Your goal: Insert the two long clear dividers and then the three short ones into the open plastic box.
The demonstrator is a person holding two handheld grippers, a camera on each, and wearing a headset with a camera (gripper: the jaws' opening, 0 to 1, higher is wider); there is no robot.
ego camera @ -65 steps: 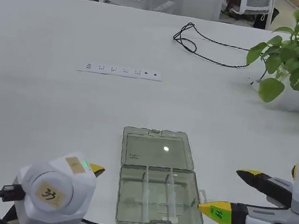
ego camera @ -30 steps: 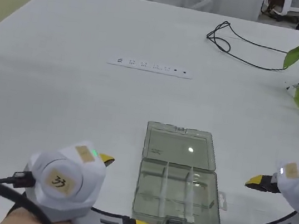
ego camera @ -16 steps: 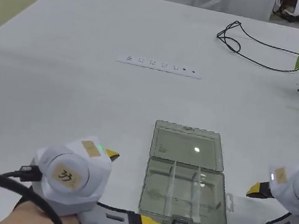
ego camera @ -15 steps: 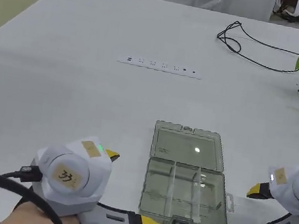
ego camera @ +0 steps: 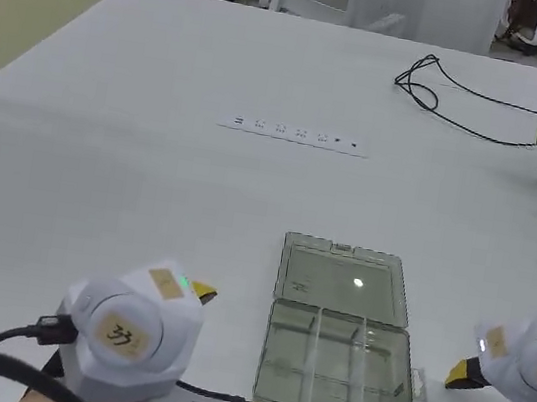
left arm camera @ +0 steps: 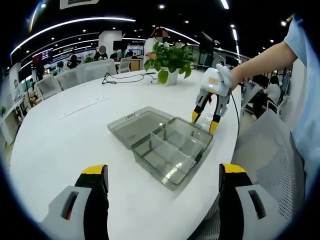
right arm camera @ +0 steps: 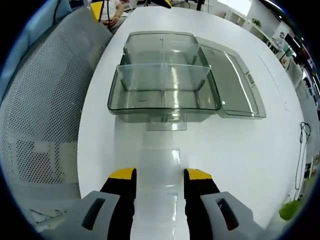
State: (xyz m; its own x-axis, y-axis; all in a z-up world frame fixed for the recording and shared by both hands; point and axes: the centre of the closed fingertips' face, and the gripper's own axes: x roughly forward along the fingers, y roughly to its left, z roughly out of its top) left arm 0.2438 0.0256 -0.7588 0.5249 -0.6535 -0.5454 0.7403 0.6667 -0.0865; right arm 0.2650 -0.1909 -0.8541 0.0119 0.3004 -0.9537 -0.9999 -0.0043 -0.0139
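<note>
A: What are the fingers doing?
B: The left gripper point(left arm camera: 162, 167) is holding its fingers point(left arm camera: 92, 192) wide apart. Nothing is sitting between them.
A: And the other one?
B: The right gripper point(right arm camera: 160, 172) is keeping its fingers point(right arm camera: 197, 182) closer together, with a gap showing. Something clear is looking like it lies in that gap. I cannot tell if they are pinching it or if it is just shine on the worktop point(ego camera: 148, 193).
A: Where is the box sitting?
B: The box point(ego camera: 284, 365) is sitting on the worktop near the front edge, between the two grippers and nearer the right one. Its lid point(ego camera: 343, 278) is lying flat open behind it.
A: How much is getting done?
B: I am thinking the first part is finished. The two long dividers point(ego camera: 358, 361) are standing up inside, side by side, making three long lanes. I am not seeing any short dividers crossing those lanes, so I am guessing all three are waiting to go in.
A: Is one lying around?
B: A small clear piece point(right arm camera: 167, 125) is lying right against the box on the right gripper's side. It may be a short divider; I cannot tell.
A: How is the box looking?
B: It is looking smoky and see-through, with light bouncing off the lid. The dividers are so clear they are hard to spot.
</note>
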